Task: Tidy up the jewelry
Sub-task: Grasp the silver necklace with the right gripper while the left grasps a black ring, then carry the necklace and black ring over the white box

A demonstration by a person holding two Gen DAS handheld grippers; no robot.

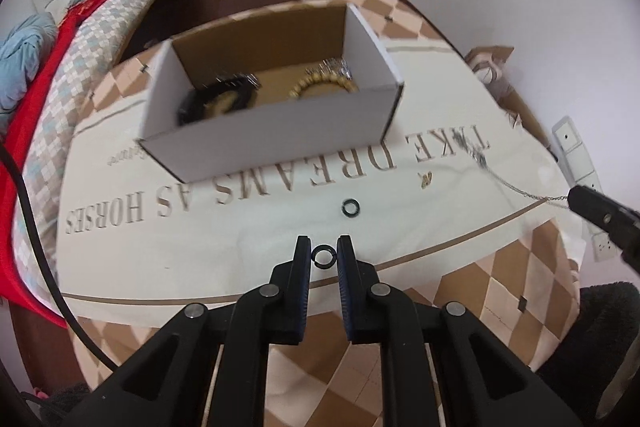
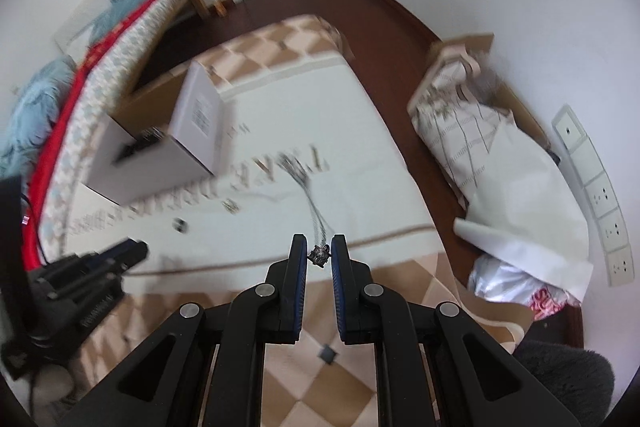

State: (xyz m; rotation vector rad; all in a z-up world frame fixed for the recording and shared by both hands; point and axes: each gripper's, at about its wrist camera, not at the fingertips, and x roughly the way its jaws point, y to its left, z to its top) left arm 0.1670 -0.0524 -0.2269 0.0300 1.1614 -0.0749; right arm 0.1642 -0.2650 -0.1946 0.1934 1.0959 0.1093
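From the left wrist view we see our left gripper (image 1: 324,254) closed on a small black ring (image 1: 324,255), pinched between its 2 fingertips above the cream tablecloth (image 1: 200,251) printed with large brown letters. At 12 o'clock from that ring, a second black ring (image 1: 351,207) lies flat on the cloth, a little apart. Farther on at 11 o'clock stands the white cardboard box (image 1: 264,131), open at the top, and inside it we make out a black bracelet (image 1: 218,99) on its left side and a beaded gold bracelet (image 1: 324,85) on its right side, with some silvery pieces behind them too blurred to name. At 2 o'clock from the held ring a small gold piece (image 1: 425,179) sits on the cloth, and beyond it a silver chain (image 1: 516,189) runs across the cloth to our right gripper (image 1: 576,195) at the 3 o'clock edge of the frame. In the right wrist view our right gripper (image 2: 319,253) is clamped on one end of that chain, a small silver knot of metal between the fingertips, while the chain (image 2: 312,203) trails away toward 12 o'clock over the cloth. The box (image 2: 160,151) stands at 10 o'clock there, blurred, and the left gripper (image 2: 128,253) shows at 9 o'clock.
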